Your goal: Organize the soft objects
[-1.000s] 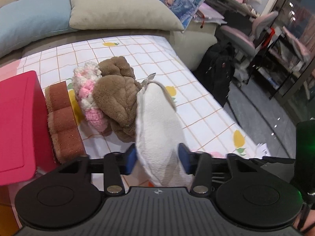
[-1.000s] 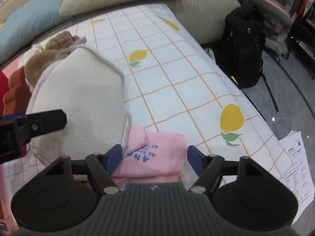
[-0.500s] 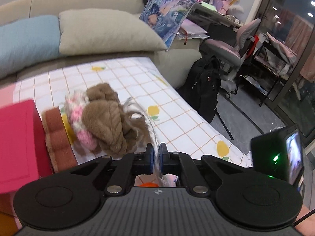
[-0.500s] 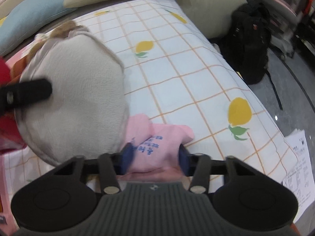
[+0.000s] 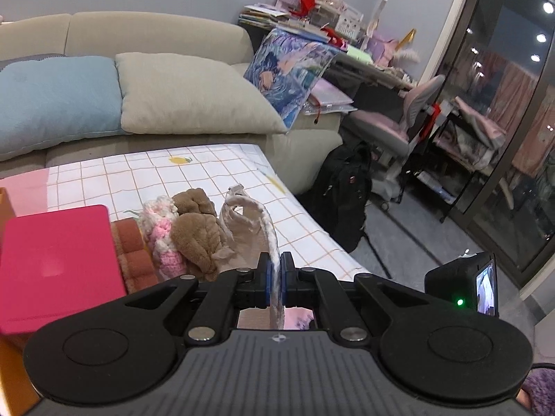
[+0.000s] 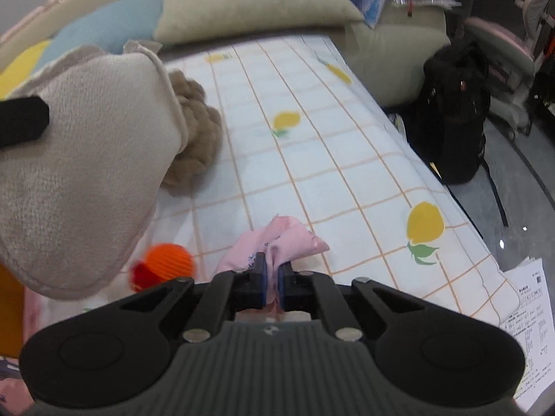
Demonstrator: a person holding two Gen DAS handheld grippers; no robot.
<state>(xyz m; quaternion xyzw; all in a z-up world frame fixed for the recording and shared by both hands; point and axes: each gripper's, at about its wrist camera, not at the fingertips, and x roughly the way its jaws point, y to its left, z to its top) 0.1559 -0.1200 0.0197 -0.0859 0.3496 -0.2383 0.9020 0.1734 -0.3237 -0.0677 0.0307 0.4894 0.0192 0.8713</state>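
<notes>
My left gripper [image 5: 274, 274] is shut on the edge of a cream cloth pouch [image 5: 249, 223] and holds it up off the checked sheet [image 5: 215, 170]. The pouch [image 6: 86, 159] fills the left of the right wrist view, with a black finger [image 6: 22, 121] of the left gripper on it. My right gripper [image 6: 272, 279] is shut on a pink cloth [image 6: 281, 239] with blue print and lifts it just above the sheet [image 6: 312, 131]. A brown plush [image 5: 197, 235], a pink-and-white knitted item [image 5: 163, 232] and a rust-brown sponge cloth [image 5: 133, 260] lie side by side.
A pink box lid [image 5: 55, 263] stands at the left. An orange-red ball [image 6: 166, 265] lies under the pouch. Blue [image 5: 52, 100] and beige [image 5: 194, 93] cushions line the sofa back. A black backpack [image 6: 454, 111] and papers [image 6: 527, 319] are on the floor to the right.
Both grippers have closed, the left on the cream pouch and the right on the pink cloth, and both have risen. The lifted pouch uncovered the orange-red ball.
</notes>
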